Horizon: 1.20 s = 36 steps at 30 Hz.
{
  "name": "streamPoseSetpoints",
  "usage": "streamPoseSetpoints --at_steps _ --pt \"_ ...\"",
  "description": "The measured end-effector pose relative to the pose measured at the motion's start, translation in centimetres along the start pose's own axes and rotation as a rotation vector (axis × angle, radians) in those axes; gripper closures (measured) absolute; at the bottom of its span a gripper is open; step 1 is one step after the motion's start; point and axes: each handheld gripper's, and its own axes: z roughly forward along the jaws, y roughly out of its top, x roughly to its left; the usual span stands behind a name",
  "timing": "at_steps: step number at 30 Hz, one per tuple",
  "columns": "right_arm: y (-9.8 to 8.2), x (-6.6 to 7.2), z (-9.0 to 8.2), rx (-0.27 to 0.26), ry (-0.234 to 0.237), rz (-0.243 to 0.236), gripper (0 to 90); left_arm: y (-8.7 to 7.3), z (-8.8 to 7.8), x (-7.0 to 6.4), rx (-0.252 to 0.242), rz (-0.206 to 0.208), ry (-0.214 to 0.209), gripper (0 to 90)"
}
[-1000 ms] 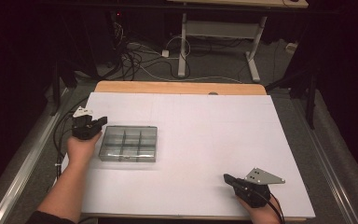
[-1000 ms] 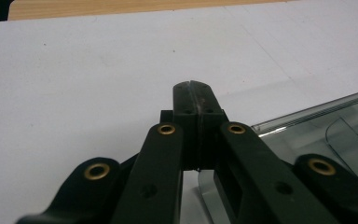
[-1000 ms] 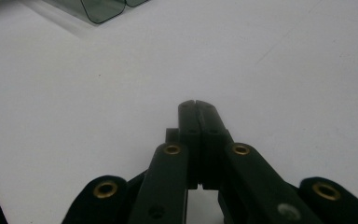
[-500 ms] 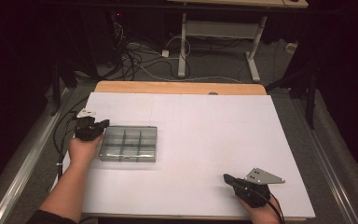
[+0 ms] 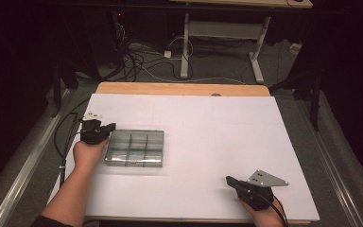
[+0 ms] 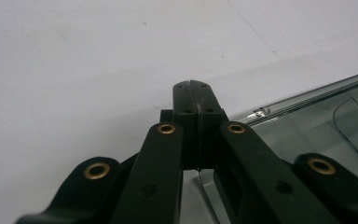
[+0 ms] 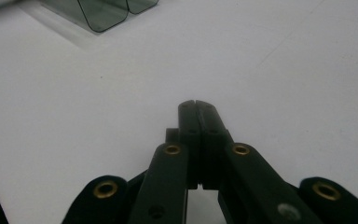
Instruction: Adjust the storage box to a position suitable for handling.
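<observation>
High view: the clear compartment box lies lidded near the bench's left edge, the left tool closed and empty at its left corner, the right tool closed, empty, near the front edge; work seems barely begun.

Right gripper: two black jaws rising from the bottom edge, pressed together along their full length, nothing between them; brass-coloured rivets on the linkage arms.
Bench: white, matte surface under and beyond the jaw tips; faint thin lines at upper right.
Clear compartment box: upper left corner, transparent grey plastic with rounded dividers, well apart from the jaw tips, cut off by the frame.
</observation>
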Motion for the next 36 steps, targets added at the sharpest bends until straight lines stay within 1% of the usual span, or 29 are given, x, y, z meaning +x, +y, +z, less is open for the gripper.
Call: streamPoseSetpoints --at_steps 2,3,4,8,12,13,14,20,23,24,25,26,29,32,33,34,36 --pt "0.0 0.0 0.0 -0.002 0.000 0.000 90.0 0.0 0.1 -0.6 0.004 0.014 -0.015 87.9" --pt "0.0 0.0 -0.1 -0.003 0.000 0.001 90.0 0.0 0.2 -1.1 0.009 0.030 -0.033 87.9" --pt "0.0 0.0 -0.1 -0.003 0.000 0.001 90.0 0.0 0.2 -1.1 0.009 0.030 -0.033 87.9" --pt "0.0 0.0 -0.1 -0.002 0.000 -0.002 90.0 -0.1 0.4 -2.2 0.019 0.048 -0.060 87.9" --pt "0.1 0.0 -0.1 -0.002 -0.001 -0.002 90.0 -0.2 0.5 -3.5 0.031 0.073 -0.087 87.9" --pt "0.1 0.1 -0.1 -0.002 -0.001 -0.001 90.0 -0.3 0.5 -4.2 0.035 0.087 -0.102 87.9" --pt "0.1 0.1 -0.1 -0.002 -0.001 -0.001 90.0 -0.3 0.5 -4.2 0.035 0.087 -0.102 87.9" --pt "0.0 0.1 0.0 -0.001 -0.001 -0.003 90.0 -0.6 0.7 -6.3 0.054 0.120 -0.148 87.9" --pt "0.1 0.1 0.0 -0.002 0.000 -0.005 90.0 -0.9 0.9 -7.4 0.068 0.128 -0.178 87.9" --pt "0.0 0.1 0.0 0.000 0.002 -0.006 90.0 -1.2 1.1 -8.2 0.075 0.140 -0.210 87.9" --pt "0.0 0.1 0.0 0.000 0.002 -0.006 90.0 -1.2 1.1 -8.2 0.075 0.140 -0.210 87.9" --pt "0.0 0.1 0.0 0.003 0.001 -0.005 90.0 -1.4 1.2 -8.6 0.072 0.147 -0.225 87.9" --pt "0.0 0.0 0.0 0.001 0.000 -0.002 90.0 -1.8 1.2 -9.5 0.056 0.151 -0.244 87.9" --pt "0.0 0.1 0.0 0.002 0.000 -0.003 90.0 -2.1 1.1 -10.1 0.043 0.153 -0.248 87.9" --pt "0.0 0.1 0.0 0.003 0.002 -0.005 90.0 -2.4 1.0 -10.4 0.039 0.153 -0.257 87.9" --pt "0.0 0.1 0.0 0.003 0.002 -0.005 90.0 -2.4 1.0 -10.4 0.039 0.153 -0.257 88.0" --pt "0.0 0.1 0.0 0.004 0.002 -0.005 90.0 -2.5 1.0 -10.8 0.040 0.152 -0.270 88.0"
